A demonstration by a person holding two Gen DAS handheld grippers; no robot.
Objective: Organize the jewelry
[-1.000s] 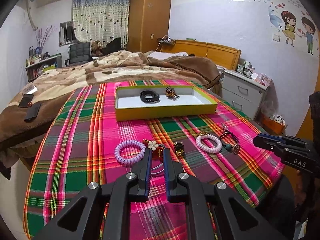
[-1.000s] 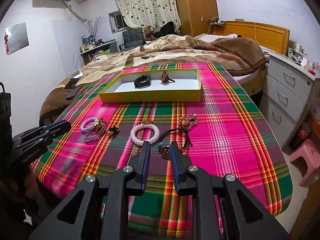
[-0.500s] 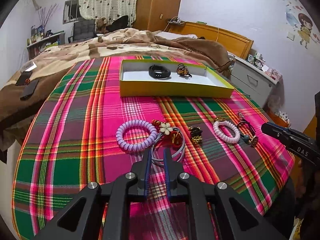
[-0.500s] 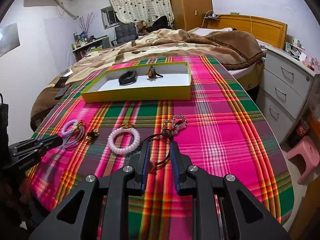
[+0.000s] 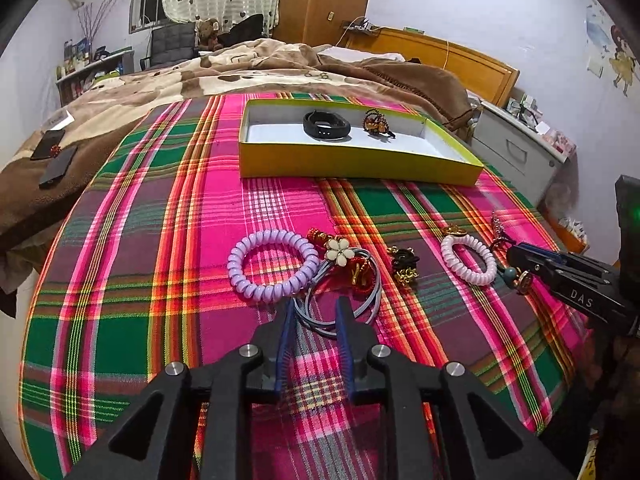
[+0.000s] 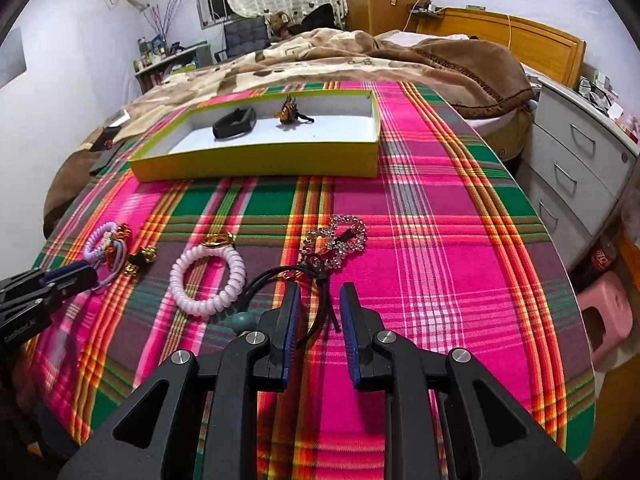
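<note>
We hold the left gripper (image 5: 314, 307) low over the plaid tablecloth (image 5: 160, 240), its jaws parted with a clear gap; the near edge of the grey elastic loops (image 5: 340, 312) lies between the tips, not pinched. These loops carry a white flower charm (image 5: 339, 251) and red-gold beads (image 5: 362, 274), and they touch the lilac coil bracelet (image 5: 272, 264) lying just to their left. To the right sits a small black-and-gold clasp (image 5: 404, 266), then the pale pink coil bracelet (image 5: 468, 260) with a gold charm at its far edge.

The right gripper (image 6: 320, 298) is likewise released — jaws spread, resting near the cloth. A black cord loop (image 6: 280, 280) runs between its fingers, and one strand passes under the left finger; we cannot tell whether the cord touches the pads. A teal bead (image 6: 243, 321) on that cord sits just left of the left finger. Beyond the tips lies a rhinestone chain (image 6: 340, 238), touching the cord's far end.

The yellow tray (image 5: 352, 164) stands at the far side of the cloth, well apart from both grippers. It holds two items: a black band (image 5: 326, 125) and, to its right, a gold-brown hair clip (image 5: 376, 122) — the two apart from each other, both toward the tray's far wall.

Behind the table we see a bed with a brown blanket (image 6: 360, 56) and, at right, a white drawer unit (image 6: 580, 152).
</note>
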